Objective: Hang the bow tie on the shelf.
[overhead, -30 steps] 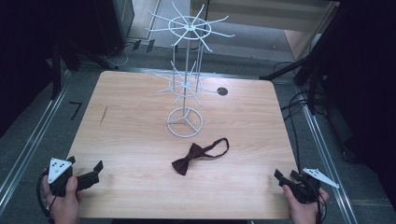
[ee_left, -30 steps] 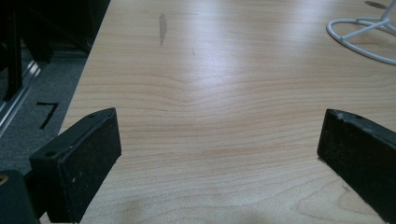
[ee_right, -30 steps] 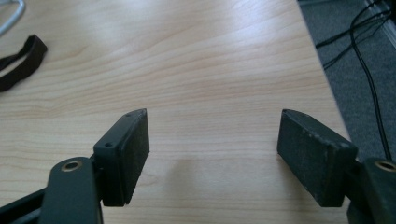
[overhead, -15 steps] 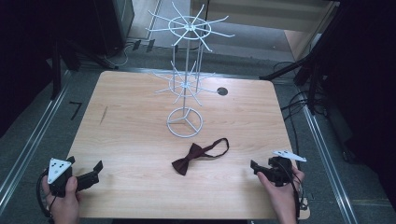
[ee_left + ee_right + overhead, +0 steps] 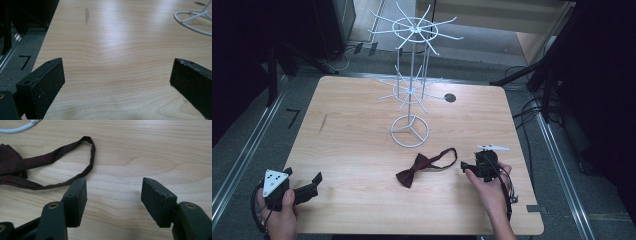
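High view had the bow tie (image 5: 419, 169) lying flat on the worktop (image 5: 352, 145), a bit right of centre toward the near edge, just in front of the ring base of the white wire rack (image 5: 410, 95). Nothing hung on the rack arms. The tie was not gripped by either claw, so the job looked barely started: approach under way, with grasp, lift and hanging on the rack all left to do, by my reading.

Right claw (image 5: 468, 165) sat low over the worktop just right of the tie's strap loop, near but apart from it. Left claw (image 5: 314, 181) stayed at the near left corner, well apart from the tie, jaws wide apart and empty.

Right gripper view gave what the high view could not: the right claw (image 5: 113, 192) jaws stood part open with bare wood between them, holding nothing, and the strap loop (image 5: 87, 155) ran just ahead of the left jaw's tip, whether touching I could not tell. The tie's knot end showed at the left edge of that view.

Left gripper view showed the left claw (image 5: 117, 80) jaws spread wide over bare wood, plus a dark smudge (image 5: 86, 15) on the surface and a bit of the rack base at the top right. High view alone gave the full rack, both tiers, and both hands relative to the tie.
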A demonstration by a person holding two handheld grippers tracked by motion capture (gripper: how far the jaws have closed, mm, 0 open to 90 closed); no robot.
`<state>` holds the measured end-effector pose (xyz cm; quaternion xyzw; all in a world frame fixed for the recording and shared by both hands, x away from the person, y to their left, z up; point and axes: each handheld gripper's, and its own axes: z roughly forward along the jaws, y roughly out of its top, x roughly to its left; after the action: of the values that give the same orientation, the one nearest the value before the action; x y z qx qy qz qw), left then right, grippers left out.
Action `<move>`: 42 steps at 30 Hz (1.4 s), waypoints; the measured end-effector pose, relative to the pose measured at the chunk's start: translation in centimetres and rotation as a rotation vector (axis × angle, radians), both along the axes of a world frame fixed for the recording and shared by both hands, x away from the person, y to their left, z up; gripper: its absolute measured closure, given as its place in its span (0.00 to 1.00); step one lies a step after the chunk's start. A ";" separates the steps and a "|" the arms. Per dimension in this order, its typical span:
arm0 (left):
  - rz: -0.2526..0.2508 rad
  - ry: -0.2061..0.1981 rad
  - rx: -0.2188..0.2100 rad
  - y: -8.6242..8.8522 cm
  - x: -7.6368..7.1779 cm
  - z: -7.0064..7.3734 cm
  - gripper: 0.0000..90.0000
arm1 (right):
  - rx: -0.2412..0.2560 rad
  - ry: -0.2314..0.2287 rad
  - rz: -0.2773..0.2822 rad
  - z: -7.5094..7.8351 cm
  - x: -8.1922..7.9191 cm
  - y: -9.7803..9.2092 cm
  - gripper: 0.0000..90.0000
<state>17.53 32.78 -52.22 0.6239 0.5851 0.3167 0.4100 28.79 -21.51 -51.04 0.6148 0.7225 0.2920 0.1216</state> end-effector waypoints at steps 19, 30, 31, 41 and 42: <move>-0.001 0.003 -0.006 0.0 0.0 0.0 0.00 | -0.047 0.089 0.038 0.0 3.2 3.2 0.55; 0.000 0.004 -0.008 0.1 0.1 0.0 0.00 | -0.069 0.068 0.025 0.2 3.5 3.5 0.60; -0.001 0.007 -0.006 0.1 0.1 0.0 0.00 | -0.060 0.058 0.018 0.4 3.5 3.5 0.60; -0.001 0.008 -0.006 0.1 0.1 0.0 0.00 | -0.058 0.063 0.033 0.1 4.3 5.0 0.59; 0.000 0.006 -0.007 0.0 0.0 0.0 0.00 | -0.063 0.072 0.038 -0.1 4.5 5.1 0.61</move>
<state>17.58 32.81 -52.23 0.6235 0.5873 0.3127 0.4105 33.24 -16.43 -51.12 0.6069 0.7468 0.2490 0.1093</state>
